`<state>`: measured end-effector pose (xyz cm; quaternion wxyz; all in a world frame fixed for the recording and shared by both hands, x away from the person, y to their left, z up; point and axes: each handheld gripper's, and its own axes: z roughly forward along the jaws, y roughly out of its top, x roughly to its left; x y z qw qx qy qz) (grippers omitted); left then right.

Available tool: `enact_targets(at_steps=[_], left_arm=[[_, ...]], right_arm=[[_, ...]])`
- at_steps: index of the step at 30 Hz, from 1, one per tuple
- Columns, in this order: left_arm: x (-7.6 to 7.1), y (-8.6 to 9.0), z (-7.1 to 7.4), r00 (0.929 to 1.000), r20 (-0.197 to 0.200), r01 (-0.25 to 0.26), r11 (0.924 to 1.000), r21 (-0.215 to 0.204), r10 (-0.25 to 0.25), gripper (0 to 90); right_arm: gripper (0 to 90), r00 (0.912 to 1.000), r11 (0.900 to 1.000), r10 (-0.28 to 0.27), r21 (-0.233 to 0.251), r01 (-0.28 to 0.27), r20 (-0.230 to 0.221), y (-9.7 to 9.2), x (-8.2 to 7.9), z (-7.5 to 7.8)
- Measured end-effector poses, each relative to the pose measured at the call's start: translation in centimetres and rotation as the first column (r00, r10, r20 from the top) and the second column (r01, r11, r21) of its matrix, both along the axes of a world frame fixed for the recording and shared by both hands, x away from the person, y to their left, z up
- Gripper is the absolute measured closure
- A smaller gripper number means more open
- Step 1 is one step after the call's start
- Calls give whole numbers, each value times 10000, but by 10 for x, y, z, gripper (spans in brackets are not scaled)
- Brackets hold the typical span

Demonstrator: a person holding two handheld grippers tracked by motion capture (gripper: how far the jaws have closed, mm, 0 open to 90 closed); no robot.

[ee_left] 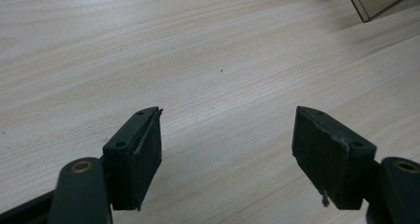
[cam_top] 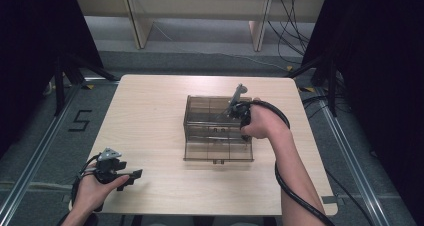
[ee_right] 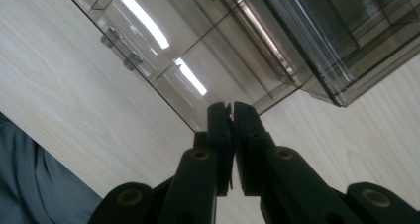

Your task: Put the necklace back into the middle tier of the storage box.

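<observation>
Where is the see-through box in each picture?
High view: the clear box sits mid-table, a little right of centre, by the right hand-held gripper.
Left gripper view: just one corner, at the top right.
Right gripper view: it spans the top, above the shut jaws.
Shared landmark: the pale wooden table.

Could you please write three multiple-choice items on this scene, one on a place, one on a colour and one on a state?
1. Where is the left gripper?
A. over the table's near left corner
B. inside the box
C. on the floor

2. What colour is the drawer box?
A. bright red
B. clear smoky brown
C. white

3. How do the right gripper's fingers stand?
A. wide apart
B. closed together
C. holding a cup

Key: 1 A, the high view shows it low over the wooden table at the near left; 2 B, the tabletop shows through its tinted walls; 3 B, the right gripper view shows the fingers pressed together beside the box.
</observation>
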<state>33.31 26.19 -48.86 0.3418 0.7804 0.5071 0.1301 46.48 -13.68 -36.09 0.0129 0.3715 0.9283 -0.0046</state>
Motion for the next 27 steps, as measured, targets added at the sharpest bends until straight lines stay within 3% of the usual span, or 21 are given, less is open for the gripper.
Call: enact_targets(at_steps=[7,8,10,12,13,19,21,24,27], left_arm=[[0,1,1,9999,-129,114,9999,-8,-115,272],[0,1,1,9995,-225,218,9997,83,-216,272],[0,1,1,9997,-197,162,9999,20,-162,272],[1,1,1,9997,-191,160,9999,3,-160,272],[1,1,1,9996,-204,189,9998,33,-188,272],[1,1,1,9995,-226,222,9997,52,-221,272],[1,1,1,9995,-222,222,9997,39,-222,272],[1,1,1,9994,-232,241,9997,63,-240,272],[1,1,1,9994,-241,251,9997,74,-249,272]], right_arm=[[868,9998,9998,174,11,-174,56,3,2,-4],[868,9999,9999,-102,-32,102,-102,5,0,-4],[868,9998,9999,165,39,-164,-56,5,2,-5],[868,9998,10000,-64,26,65,-180,6,1,-6],[868,9998,9998,192,-10,-192,-82,5,3,-7],[868,9999,10000,-35,-82,34,-116,7,3,-9],[868,9995,9996,286,-7,-286,-102,6,5,-10],[868,9998,10000,-75,-10,75,-203,8,3,-10],[867,9998,9998,195,-59,-196,-108,7,5,-13]])
